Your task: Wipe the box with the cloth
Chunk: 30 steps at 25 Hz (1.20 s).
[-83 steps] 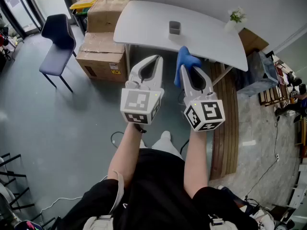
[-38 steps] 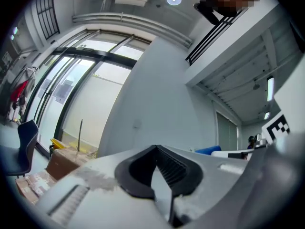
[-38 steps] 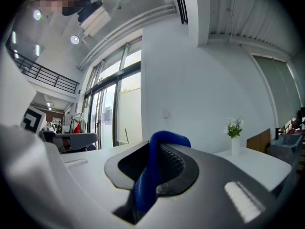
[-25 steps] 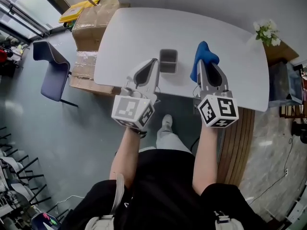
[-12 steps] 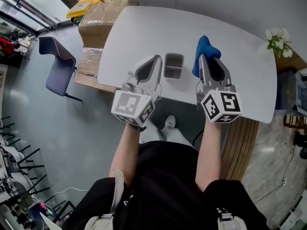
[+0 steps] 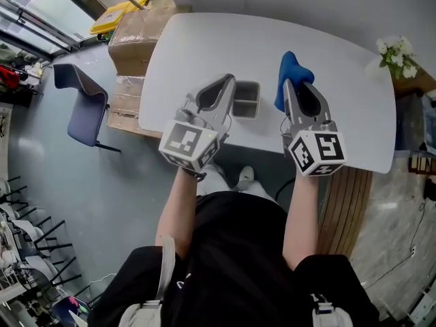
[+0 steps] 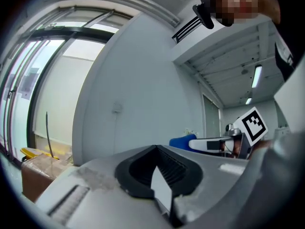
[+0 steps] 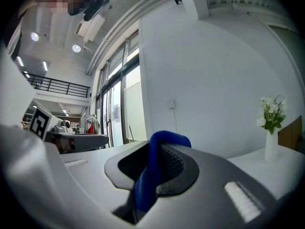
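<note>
I am holding the blue cloth (image 6: pixel 291 68) in the right gripper (image 6: pixel 291 86), and its jaws are squeezing tight on it. The cloth is looking soft and bunched up, and it is sticking out past the far end of the jaws. The left gripper (image 6: pixel 225 82) is closed and is holding nothing. The box (image 6: pixel 245 101) is sitting on the white table (image 6: pixel 204 39), near its near edge, between my two grippers. It is small and grey with an open top, and it is looking hard and smooth. The table is looking flat and shiny, with round corners. The cloth is hanging just right of the box and not touching it, so I am thinking the wiping is not started yet. All of it is left to do.
</note>
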Motion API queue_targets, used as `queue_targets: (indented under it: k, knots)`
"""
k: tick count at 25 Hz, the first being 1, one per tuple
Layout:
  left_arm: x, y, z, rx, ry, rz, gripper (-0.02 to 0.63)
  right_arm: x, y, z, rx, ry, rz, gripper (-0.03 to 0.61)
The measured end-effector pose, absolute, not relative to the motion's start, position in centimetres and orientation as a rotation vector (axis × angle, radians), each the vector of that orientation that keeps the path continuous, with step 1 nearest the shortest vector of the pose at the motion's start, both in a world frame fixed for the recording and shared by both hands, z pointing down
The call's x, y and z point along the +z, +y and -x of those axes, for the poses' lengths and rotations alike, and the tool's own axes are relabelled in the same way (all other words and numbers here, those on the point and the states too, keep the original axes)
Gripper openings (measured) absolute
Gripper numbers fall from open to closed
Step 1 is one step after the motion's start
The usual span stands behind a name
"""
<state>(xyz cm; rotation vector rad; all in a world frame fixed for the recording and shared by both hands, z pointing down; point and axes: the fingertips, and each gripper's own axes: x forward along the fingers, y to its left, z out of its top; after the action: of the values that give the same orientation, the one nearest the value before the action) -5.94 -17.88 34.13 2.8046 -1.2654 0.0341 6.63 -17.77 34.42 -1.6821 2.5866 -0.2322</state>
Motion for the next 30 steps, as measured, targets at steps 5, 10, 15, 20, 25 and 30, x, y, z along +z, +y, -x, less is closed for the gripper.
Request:
queue_targets:
  k: [5,10,15,20,25,30]
  knots:
    - [36.9,-18.5,4.5,0.299,-1.152,-2.874,0.001,35.2,-17.8,-7.7,-0.245,2.589,1.687,0.052]
    - [41.4,-18.2,3.0,0.683,-0.931,-2.967,0.002,36.2,-18.1,-8.7,-0.270,2.580,1.700,0.052]
    - [44.9,-18.2,2.0,0.942,-0.810,-2.969,0.002,36.8,-18.3,-9.1,-0.289,2.577,1.705,0.052]
    - [49.0,-18.2,1.7,1.198,-0.643,-2.940,0.014,37.6,-18.5,-9.4,-0.310,2.578,1.714,0.052]
    - [53.6,-17.8,1.6,1.495,-0.438,-2.876,0.049,38.6,-18.4,-10.2,-0.343,2.557,1.746,0.052]
    - [57.4,-18.0,2.0,1.765,-0.293,-2.802,0.080,39.4,-18.6,-10.9,-0.370,2.543,1.773,0.052]
